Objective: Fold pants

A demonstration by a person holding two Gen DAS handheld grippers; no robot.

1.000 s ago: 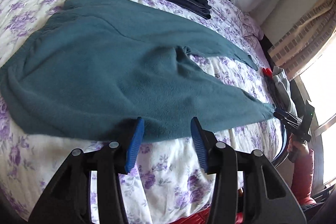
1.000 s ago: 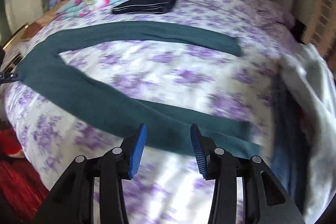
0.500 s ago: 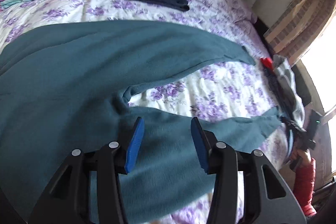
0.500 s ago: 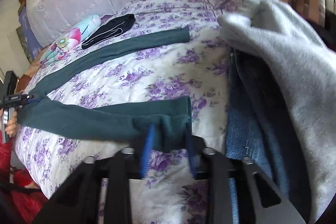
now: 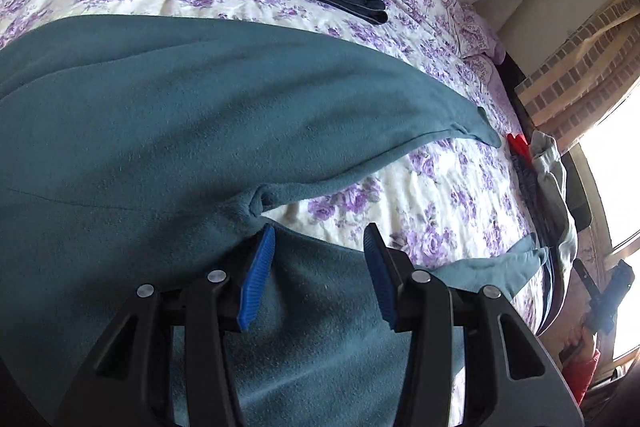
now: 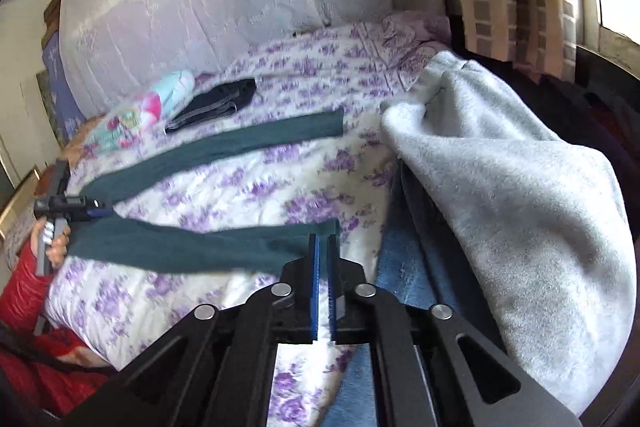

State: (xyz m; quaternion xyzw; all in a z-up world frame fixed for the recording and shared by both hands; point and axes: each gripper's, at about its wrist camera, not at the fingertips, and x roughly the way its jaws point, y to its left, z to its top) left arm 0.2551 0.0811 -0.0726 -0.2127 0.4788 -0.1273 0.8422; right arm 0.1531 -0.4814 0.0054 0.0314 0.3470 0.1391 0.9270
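On the floral bed, my right hand-held gripper pinches a cuff of the unfolded teal pants (left hand-held gripper wide open, empty); folding barely begun.

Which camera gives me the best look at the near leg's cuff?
Right wrist: the near cuff of the teal pants sits right at the closed right hand-held gripper. Left wrist shows that cuff small and distant, beyond the open left hand-held gripper.
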